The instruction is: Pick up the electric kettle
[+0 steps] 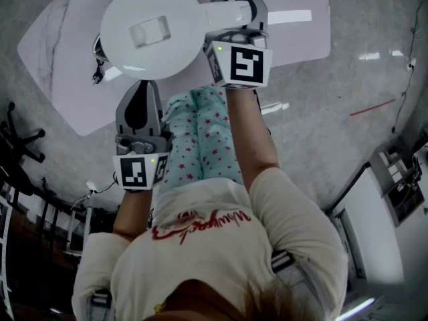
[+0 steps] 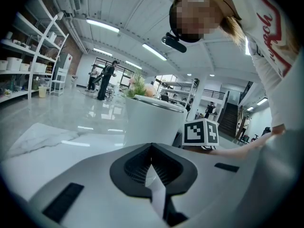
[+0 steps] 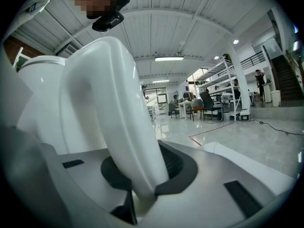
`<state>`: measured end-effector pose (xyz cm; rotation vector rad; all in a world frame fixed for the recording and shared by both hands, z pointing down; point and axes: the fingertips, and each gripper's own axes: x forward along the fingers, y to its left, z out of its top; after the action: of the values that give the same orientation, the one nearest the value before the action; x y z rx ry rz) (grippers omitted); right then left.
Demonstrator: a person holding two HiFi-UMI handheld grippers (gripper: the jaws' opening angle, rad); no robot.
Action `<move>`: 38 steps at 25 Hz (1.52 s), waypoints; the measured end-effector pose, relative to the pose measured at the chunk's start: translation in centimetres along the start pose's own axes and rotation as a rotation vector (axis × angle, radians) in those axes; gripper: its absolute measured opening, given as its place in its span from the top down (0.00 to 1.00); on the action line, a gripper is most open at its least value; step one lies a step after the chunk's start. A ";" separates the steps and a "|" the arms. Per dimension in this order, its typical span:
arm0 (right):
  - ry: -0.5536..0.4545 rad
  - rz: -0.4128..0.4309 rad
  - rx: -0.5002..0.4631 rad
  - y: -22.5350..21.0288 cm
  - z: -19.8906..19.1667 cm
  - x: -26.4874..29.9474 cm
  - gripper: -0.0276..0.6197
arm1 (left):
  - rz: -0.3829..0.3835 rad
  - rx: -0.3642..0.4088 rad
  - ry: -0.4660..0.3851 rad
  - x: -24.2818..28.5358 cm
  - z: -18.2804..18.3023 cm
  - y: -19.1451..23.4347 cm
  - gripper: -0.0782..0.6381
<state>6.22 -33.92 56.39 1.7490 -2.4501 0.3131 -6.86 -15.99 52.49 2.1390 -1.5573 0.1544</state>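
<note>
A white electric kettle (image 1: 150, 29) with a round lid is over the white marble-look table (image 1: 60, 59); its underside is hidden, so I cannot tell whether it rests there. Its curved handle (image 1: 224, 15) points right. My right gripper (image 1: 235, 2) is shut on that handle, which fills the right gripper view as a thick white arch (image 3: 118, 113) pinched between the pads, where the right gripper (image 3: 142, 184) closes. My left gripper (image 1: 138, 99) hangs nearer to me, apart from the kettle, jaws together and holding nothing. In the left gripper view the kettle (image 2: 152, 120) stands beyond the left gripper (image 2: 152, 167).
A dark part with a cord (image 1: 99, 62) shows under the kettle's left side. The person's patterned trousers (image 1: 200, 139) lie between the grippers. An office chair (image 1: 20, 142) stands at the left, shelving (image 2: 28, 65) and people (image 2: 104, 80) farther off, and a red floor line (image 1: 372, 107) at the right.
</note>
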 end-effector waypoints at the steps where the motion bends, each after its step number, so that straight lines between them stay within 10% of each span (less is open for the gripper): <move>1: -0.002 -0.002 0.000 -0.1 0.2 0.0 0.86 | 0.002 0.001 -0.003 0.0 0.1 0.1 0.89; 38: -0.085 -0.017 0.067 0.0 13.2 -3.4 0.85 | 0.009 0.049 -0.096 -3.0 8.4 -2.0 0.89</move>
<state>7.73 -33.89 42.82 1.8454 -2.5097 0.3298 -7.65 -16.69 43.41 2.2064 -1.6331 0.0951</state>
